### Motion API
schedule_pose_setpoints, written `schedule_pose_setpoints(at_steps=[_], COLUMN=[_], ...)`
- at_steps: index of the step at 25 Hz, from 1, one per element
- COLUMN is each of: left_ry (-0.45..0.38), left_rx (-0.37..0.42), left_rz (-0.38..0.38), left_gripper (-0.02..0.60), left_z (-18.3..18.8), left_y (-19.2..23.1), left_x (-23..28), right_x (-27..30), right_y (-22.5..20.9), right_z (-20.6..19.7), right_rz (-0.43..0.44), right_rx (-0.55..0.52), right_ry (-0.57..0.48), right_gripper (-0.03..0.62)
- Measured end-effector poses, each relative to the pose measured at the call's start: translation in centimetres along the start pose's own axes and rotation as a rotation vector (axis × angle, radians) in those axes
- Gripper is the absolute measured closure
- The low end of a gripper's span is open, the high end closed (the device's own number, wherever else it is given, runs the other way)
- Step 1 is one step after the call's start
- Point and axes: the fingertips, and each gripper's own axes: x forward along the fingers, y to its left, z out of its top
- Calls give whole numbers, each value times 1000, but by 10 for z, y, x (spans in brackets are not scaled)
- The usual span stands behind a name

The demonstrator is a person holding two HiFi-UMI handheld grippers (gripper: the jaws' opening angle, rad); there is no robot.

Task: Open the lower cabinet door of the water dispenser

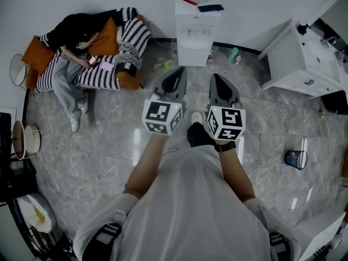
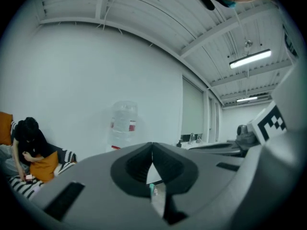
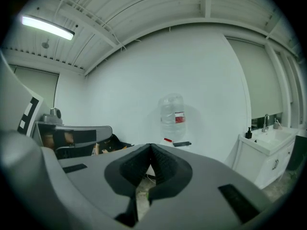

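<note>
The white water dispenser [image 1: 197, 29] stands against the far wall with a clear bottle on top; its lower front [image 1: 194, 54] faces me. Both grippers are held side by side at mid-height, pointing towards it and still a stretch of floor away. My left gripper [image 1: 176, 72] has its jaws together with nothing between them, and so does my right gripper [image 1: 218, 79]. In the left gripper view the bottle [image 2: 123, 123] rises above the shut gripper [image 2: 152, 145]. In the right gripper view the bottle [image 3: 172, 114] stands just above the shut gripper [image 3: 151, 146]; the jaws hide the cabinet door.
A person [image 1: 73, 48] sits on striped and orange cushions left of the dispenser. A white sink cabinet [image 1: 304, 64] stands at the right. A green bottle [image 1: 234, 54] lies by the dispenser's foot, and a small blue bin [image 1: 296, 159] sits on the grey marble floor.
</note>
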Motion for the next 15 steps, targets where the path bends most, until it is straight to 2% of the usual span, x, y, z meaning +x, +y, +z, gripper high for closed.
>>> schedule_pose_setpoints(at_steps=[6,15], left_ry=[4,53], left_rx=[18,-16], left_rz=[12,57], left_gripper=[568,568], left_z=[6,-20], left_y=[22,45], left_x=[76,162], right_x=[65,133], right_y=[-38,-93], right_z=[12,-2], right_rz=[28,70], right_rx=[12,30], right_ry=[-10,30], right_gripper=[583,583])
